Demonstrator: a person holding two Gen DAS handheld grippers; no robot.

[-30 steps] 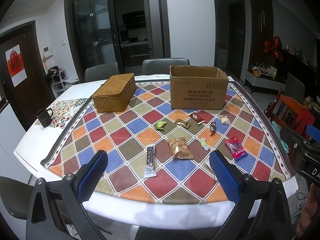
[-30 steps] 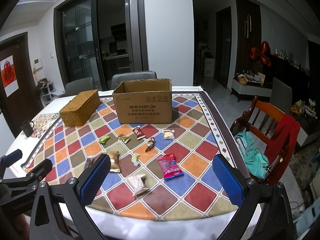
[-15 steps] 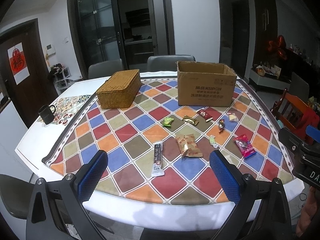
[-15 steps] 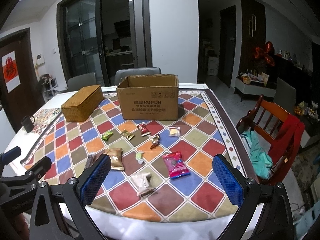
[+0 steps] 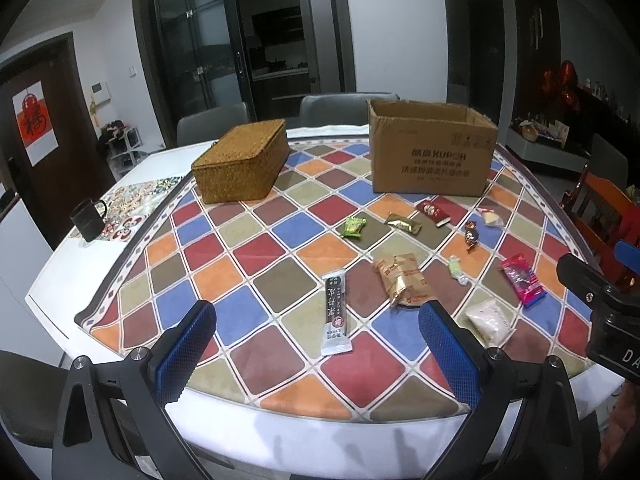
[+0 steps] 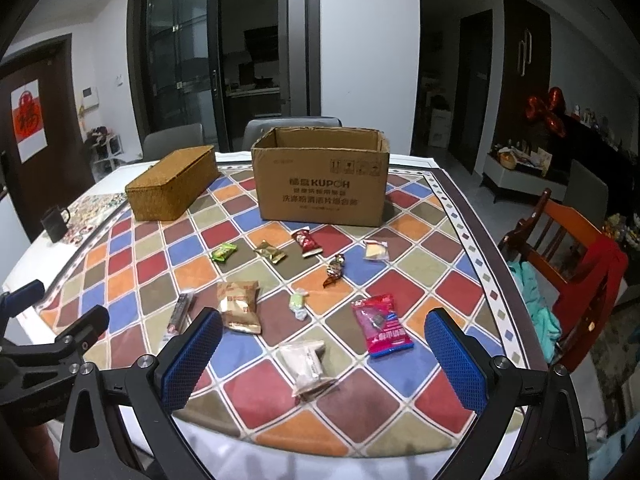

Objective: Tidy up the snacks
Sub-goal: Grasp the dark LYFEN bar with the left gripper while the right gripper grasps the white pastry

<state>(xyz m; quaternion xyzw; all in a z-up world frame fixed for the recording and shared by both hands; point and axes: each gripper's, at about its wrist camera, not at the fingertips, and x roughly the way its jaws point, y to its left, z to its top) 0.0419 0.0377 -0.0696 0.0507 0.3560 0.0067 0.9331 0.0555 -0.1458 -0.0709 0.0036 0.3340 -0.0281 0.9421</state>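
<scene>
Checkered tablecloth (image 6: 416, 280) bears light, crinkly snacks; pink packet (image 6: 381, 324) at one o'clock, probably slippery, suits edge-pinching; both grippers spread.

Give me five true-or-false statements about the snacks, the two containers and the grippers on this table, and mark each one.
1. The cardboard box is open at the top. True.
2. The wicker basket lies on the box's right. False: it lies on its left.
3. The left gripper holds the long dark snack bar. False: its jaws are open and the bar lies on the tablecloth.
4. The right gripper is open and empty. True.
5. The pink packet sits inside the box. False: it lies on the tablecloth.
</scene>
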